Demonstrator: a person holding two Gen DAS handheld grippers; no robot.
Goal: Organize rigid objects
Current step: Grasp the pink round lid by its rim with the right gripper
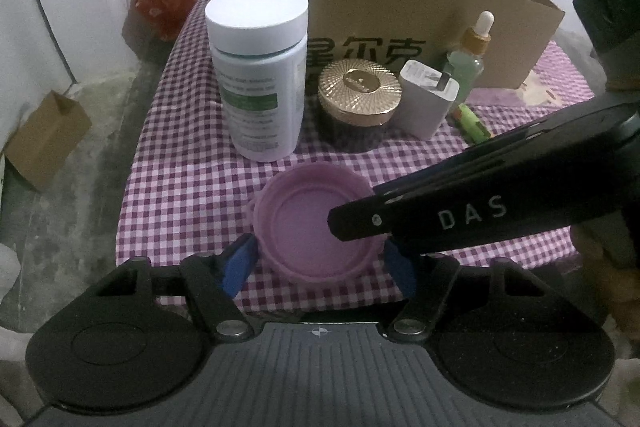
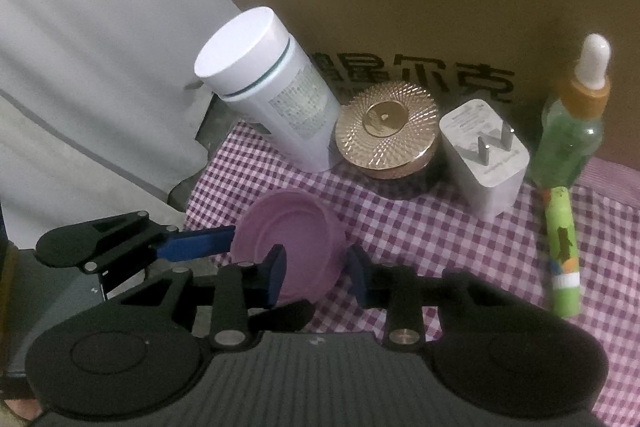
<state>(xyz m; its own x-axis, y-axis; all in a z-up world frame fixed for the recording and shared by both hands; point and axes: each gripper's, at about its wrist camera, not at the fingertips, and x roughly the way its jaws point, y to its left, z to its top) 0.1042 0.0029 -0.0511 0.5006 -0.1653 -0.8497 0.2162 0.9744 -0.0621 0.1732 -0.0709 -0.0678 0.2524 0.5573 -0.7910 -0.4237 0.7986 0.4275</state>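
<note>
A purple lid point(image 1: 308, 231) lies hollow side up on the checked cloth point(image 1: 192, 187). My left gripper point(image 1: 320, 263) has it between its blue pads point(image 1: 240, 263), which touch the rim on both sides. My right gripper point(image 2: 316, 271) reaches in from the right and straddles the lid's point(image 2: 288, 247) right rim, one finger over the hollow and one outside, with its pads apart from the rim. In the left wrist view the right gripper's black fingers point(image 1: 360, 223) lie across the lid. The left gripper's blue finger point(image 2: 196, 247) meets the lid's left edge.
Behind the lid stand a white bottle point(image 1: 256, 75), a gold-lidded jar point(image 1: 358, 95), a white charger point(image 1: 426, 103) and a green dropper bottle point(image 1: 470, 63), with a green tube point(image 2: 562, 251) lying beside them. An open cardboard box point(image 1: 380, 7) rises behind. The cloth's left edge drops to the floor.
</note>
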